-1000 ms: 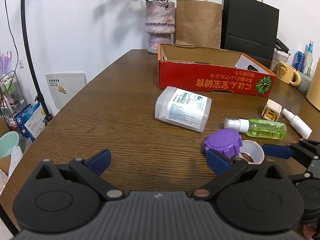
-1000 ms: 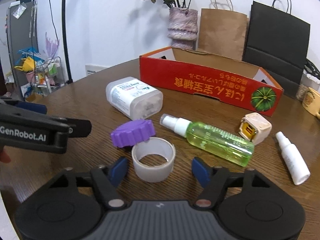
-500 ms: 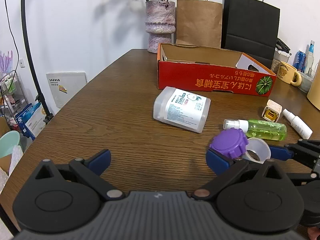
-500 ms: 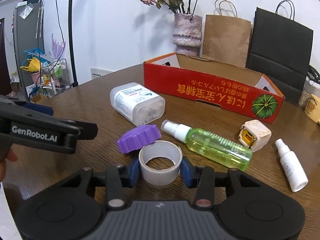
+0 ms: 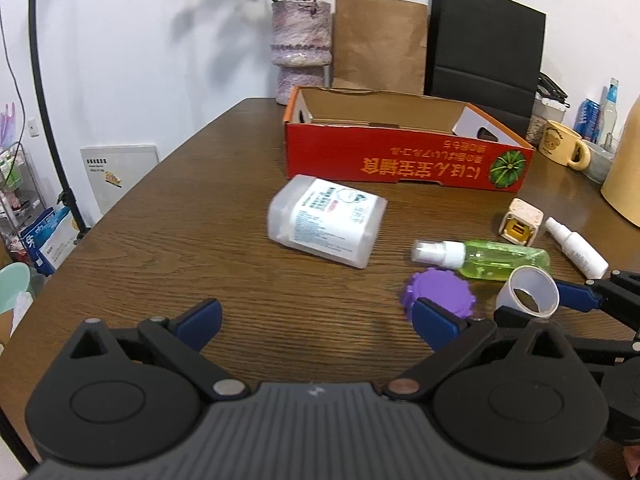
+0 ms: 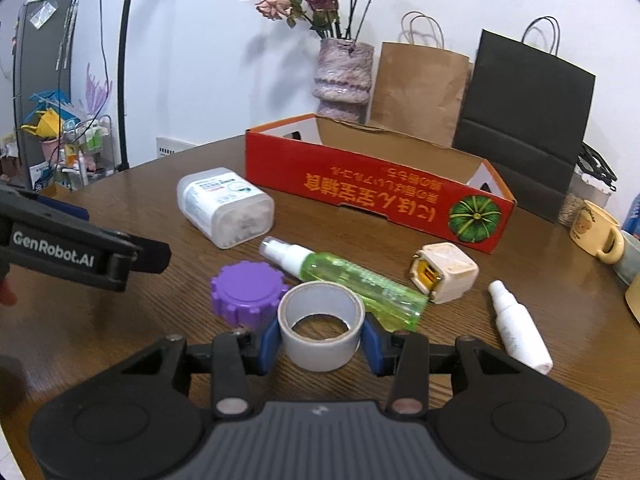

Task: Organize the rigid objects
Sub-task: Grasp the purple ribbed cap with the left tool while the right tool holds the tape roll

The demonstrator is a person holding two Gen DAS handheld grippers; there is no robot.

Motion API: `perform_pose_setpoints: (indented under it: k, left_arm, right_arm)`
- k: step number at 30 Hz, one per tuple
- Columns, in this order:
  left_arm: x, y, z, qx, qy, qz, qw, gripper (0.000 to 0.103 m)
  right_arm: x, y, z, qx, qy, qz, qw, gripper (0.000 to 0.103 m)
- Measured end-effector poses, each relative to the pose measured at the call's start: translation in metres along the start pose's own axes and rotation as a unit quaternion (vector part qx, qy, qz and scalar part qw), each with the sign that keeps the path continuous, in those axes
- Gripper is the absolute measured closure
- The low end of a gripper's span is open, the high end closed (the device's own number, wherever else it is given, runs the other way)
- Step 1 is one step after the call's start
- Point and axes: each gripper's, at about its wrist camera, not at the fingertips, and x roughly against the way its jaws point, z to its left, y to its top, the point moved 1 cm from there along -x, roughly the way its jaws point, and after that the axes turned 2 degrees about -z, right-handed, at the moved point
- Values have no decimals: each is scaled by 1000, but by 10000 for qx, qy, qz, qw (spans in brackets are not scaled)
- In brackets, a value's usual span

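My right gripper (image 6: 320,340) is shut on a roll of clear tape (image 6: 321,326) and holds it a little above the table; the roll also shows in the left wrist view (image 5: 527,291). My left gripper (image 5: 316,320) is open and empty over the near table. A purple lid (image 6: 248,294) lies beside the tape. A green spray bottle (image 6: 352,280), a white plastic container (image 6: 226,212), a cream cube-shaped adapter (image 6: 444,272) and a small white spray bottle (image 6: 518,328) lie on the wooden table. An open red cardboard box (image 6: 376,196) stands behind them.
A vase of dried flowers (image 6: 342,76), a brown paper bag (image 6: 418,88) and a black paper bag (image 6: 524,120) stand at the back edge. A yellow mug (image 6: 596,230) is at the far right. The table edge curves away at the left.
My right gripper closed on the tape roll and lifted it slightly, tilted. The purple lid, which leaned on the roll, now lies flat on the table. My left gripper stayed open, nearly still.
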Motion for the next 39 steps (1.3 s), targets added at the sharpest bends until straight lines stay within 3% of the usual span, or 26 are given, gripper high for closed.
perform_pose_setpoints:
  k: [22,39]
  left_arm:
    - [-20,1,-51,-271,-208,199,9992,0]
    - [-44,-2,-69,-244,-167,376,9989,0]
  right_arm:
    - [9,-10,-44,-507,-256,-208,9982,61]
    - [7,-16,-54,-860,-425,-344,9948,61]
